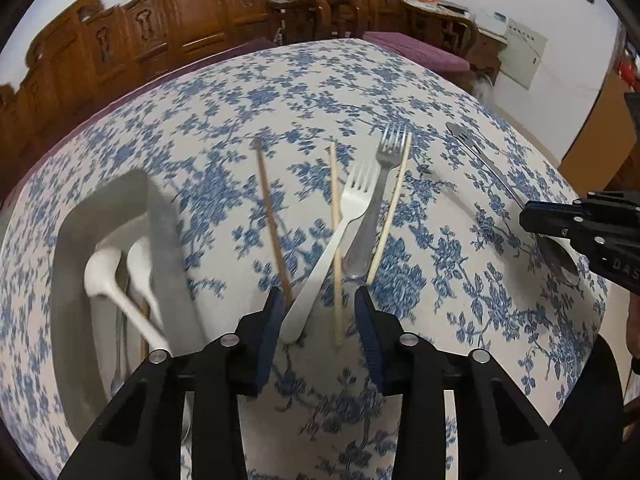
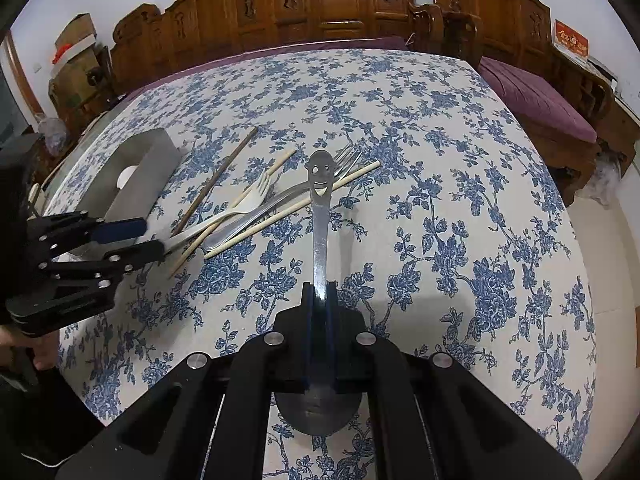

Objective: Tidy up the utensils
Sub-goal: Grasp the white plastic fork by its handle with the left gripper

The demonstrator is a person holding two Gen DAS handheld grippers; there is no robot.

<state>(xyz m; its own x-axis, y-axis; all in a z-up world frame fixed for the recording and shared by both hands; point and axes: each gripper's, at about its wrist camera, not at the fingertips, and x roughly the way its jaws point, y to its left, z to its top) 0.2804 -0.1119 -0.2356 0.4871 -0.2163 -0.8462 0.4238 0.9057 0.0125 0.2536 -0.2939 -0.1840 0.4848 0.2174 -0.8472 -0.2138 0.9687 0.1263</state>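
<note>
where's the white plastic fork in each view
Left wrist view: the white plastic fork lies at centre, its handle end between the open fingers of the left gripper.
Right wrist view: the fork lies left of centre, its handle end at the left gripper.
Shared landmark: the steel fork lying across it.
</note>
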